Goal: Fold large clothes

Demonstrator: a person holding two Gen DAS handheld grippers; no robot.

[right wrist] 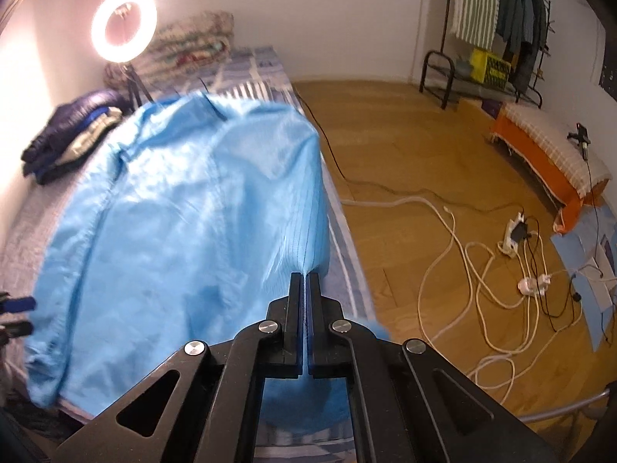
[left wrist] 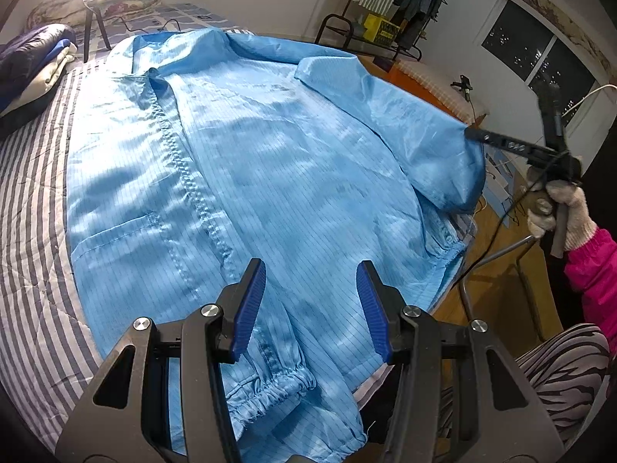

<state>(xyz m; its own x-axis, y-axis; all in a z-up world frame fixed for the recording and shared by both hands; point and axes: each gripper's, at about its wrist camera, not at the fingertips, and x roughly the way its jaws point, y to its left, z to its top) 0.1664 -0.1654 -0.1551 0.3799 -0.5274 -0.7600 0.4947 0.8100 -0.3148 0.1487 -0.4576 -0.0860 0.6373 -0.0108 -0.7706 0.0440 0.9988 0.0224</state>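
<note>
Blue, thinly striped jacket [left wrist: 239, 177] lies zipper-up across the striped bed [left wrist: 34, 231], its right side reaching the mattress edge beside open wooden floor [right wrist: 405, 146]. Right gripper [right wrist: 305, 281] pinches the lifted sleeve [left wrist: 435, 154], probably near its cuff, jaws fully closed; left gripper [left wrist: 311, 305] hovers half-open above the hem, holding nothing.

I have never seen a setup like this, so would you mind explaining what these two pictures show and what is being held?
A person holds a two-finger gripper in each hand, and each gripper carries a camera looking along its fingers. One picture is from the left gripper, which is open above a blue jacket spread on a striped bed. The other is from the right gripper, shut on the jacket's sleeve and holding it lifted. The gloved hand holding it shows in the left view.
</note>
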